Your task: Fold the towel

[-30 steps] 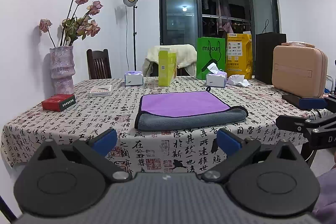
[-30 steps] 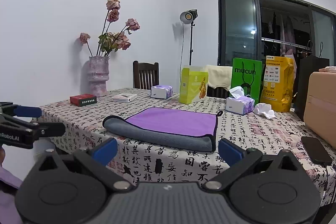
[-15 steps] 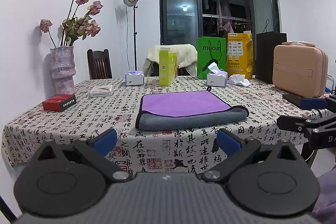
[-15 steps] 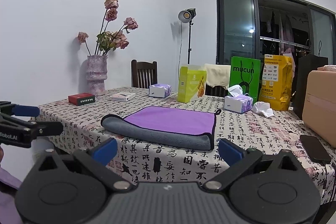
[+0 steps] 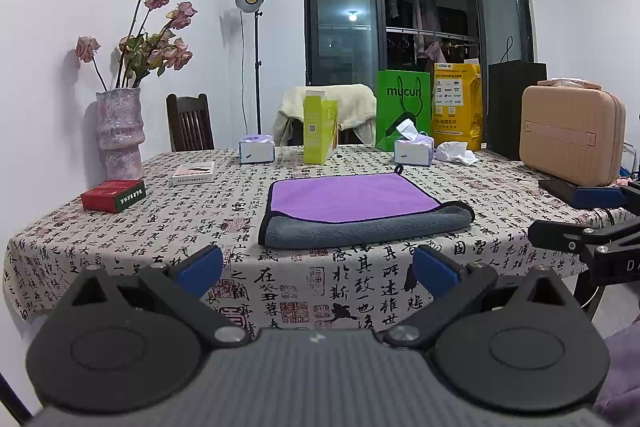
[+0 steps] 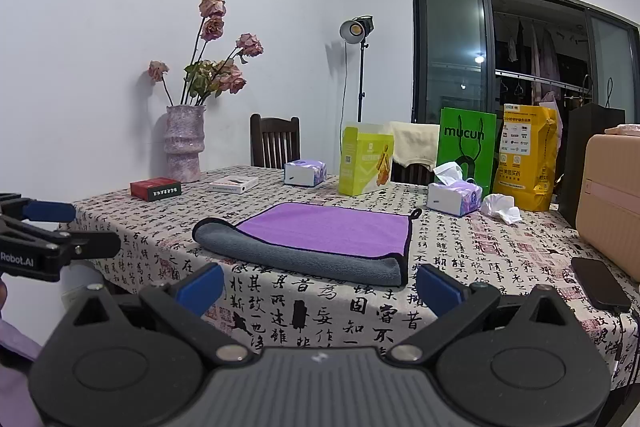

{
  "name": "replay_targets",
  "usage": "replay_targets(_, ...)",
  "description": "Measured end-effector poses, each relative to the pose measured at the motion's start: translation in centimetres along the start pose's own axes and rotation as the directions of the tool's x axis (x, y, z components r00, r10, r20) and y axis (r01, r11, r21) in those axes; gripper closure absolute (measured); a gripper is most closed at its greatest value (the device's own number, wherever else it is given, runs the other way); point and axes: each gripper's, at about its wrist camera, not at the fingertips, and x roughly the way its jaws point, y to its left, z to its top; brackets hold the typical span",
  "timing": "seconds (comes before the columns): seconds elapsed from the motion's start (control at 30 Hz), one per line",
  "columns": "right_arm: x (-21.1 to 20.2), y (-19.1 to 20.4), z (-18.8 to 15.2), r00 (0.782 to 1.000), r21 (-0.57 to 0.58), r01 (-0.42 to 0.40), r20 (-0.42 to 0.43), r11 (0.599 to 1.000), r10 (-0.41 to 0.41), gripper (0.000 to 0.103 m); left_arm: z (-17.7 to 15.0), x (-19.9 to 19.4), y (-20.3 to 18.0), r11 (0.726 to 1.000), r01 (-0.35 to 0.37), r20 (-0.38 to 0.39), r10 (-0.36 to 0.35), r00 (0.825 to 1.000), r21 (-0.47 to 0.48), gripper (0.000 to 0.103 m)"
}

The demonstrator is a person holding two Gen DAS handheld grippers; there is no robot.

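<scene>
We hold the left gripper (image 5: pixel 318 267) off the table's near edge, its blue-padded fingers spread wide and empty. The right gripper (image 6: pixel 318 285) is just as wide apart, gripping nothing. Ahead of both, well beyond the fingertips, the towel (image 5: pixel 360 207) lies folded on the tablecloth (image 5: pixel 160 227), purple face up, grey fold toward us.
</scene>
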Motion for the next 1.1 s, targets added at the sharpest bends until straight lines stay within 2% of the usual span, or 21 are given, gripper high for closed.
replay_targets(1.1, 0.02, 0.06, 0.01, 1.000, 0.002, 0.003, -0.001, 1.000, -0.003, 0.000, -0.03, 0.17, -0.03, 1.000, 0.001, -0.012, -0.001, 1.000, -0.001, 0.000)
